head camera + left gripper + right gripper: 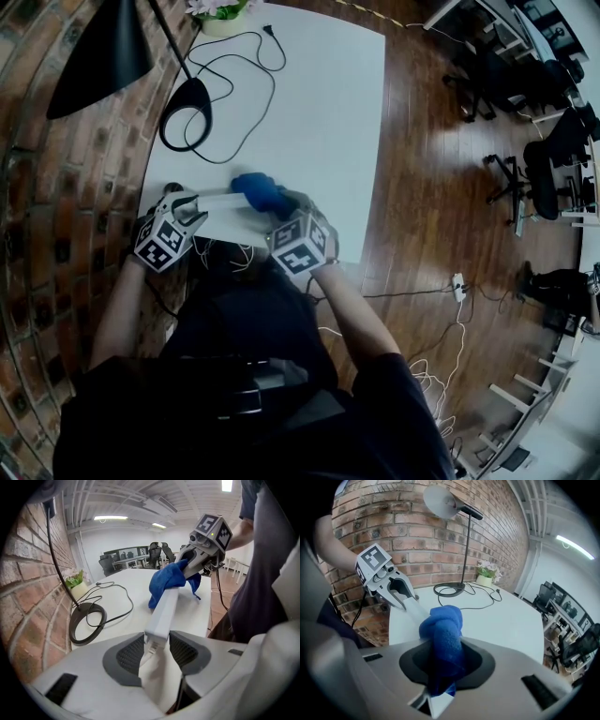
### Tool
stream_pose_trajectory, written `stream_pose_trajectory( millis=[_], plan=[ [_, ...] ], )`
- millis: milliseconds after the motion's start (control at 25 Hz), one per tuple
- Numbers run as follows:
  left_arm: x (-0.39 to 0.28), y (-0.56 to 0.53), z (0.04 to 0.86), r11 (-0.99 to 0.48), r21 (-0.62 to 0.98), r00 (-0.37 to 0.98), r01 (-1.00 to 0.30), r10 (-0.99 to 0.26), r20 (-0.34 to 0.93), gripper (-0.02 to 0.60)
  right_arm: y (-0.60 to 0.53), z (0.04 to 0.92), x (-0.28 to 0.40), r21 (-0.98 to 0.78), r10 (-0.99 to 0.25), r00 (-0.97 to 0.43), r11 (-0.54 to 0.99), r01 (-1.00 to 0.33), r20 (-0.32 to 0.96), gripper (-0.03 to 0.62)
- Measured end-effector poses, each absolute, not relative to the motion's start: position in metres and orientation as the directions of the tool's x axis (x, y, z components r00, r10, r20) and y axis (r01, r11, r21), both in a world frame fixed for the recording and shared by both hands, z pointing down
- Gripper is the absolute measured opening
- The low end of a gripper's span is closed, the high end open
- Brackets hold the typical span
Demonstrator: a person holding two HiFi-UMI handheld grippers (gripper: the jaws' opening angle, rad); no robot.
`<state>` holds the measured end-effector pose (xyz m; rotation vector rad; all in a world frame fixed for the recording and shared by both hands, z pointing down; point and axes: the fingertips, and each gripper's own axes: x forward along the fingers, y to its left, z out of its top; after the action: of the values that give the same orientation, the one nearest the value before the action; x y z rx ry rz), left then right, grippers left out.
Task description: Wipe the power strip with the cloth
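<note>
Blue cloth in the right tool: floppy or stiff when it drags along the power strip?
Probably floppy: the cloth bunches into a soft wad in the right tool, and a corner hangs loose beside the power strip. Likely light, and it drapes over the strip, so it should conform rather than skid.

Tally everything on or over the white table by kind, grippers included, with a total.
Power strip: 1
Cloth, blue: 1
Lamp, black, with its cord: 1
Potted plant: 1
Grippers: 2, left gripper with jaws on the power strip, right gripper with jaws on the cloth
Total: 6
</note>
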<state>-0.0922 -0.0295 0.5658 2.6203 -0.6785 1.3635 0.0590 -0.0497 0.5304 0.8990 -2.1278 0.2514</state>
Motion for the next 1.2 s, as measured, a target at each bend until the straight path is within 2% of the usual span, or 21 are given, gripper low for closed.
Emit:
stream_pose_trajectory(
  millis=[160, 440, 760, 920, 1200],
  plan=[
    [-0.094, -0.031, 0.566, -0.893, -0.104, 0.504, -0.438, -0.339, 0.794, 0.189, -0.055, 0.535, 0.077, 0.077, -0.504, -0.408, 0.695, -0.715, 0.761, 0.081],
    [-0.094, -0.031, 0.567, -0.899, -0.103, 0.503, -0.426, -0.331, 0.798, 0.189, -0.047, 0.552, 0.125, 0.11, -0.463, -0.294, 0.666, -0.738, 0.836, 0.08],
    [-0.094, -0.032, 0.567, -0.899, -0.1, 0.51, -0.426, -0.329, 0.795, 0.189, -0.052, 0.541, 0.169, 0.238, -0.476, -0.163, 0.672, -0.701, 0.864, 0.081],
    [-0.093, -0.032, 0.566, -0.9, -0.104, 0.511, -0.422, -0.331, 0.793, 0.189, -0.055, 0.532, 0.185, 0.316, -0.469, -0.108, 0.731, -0.605, 0.877, 0.08],
    [-0.092, -0.032, 0.566, -0.9, -0.104, 0.513, -0.424, -0.334, 0.791, 0.189, -0.058, 0.532, 0.123, 0.32, -0.431, -0.181, 0.84, -0.439, 0.884, 0.08]
  ],
)
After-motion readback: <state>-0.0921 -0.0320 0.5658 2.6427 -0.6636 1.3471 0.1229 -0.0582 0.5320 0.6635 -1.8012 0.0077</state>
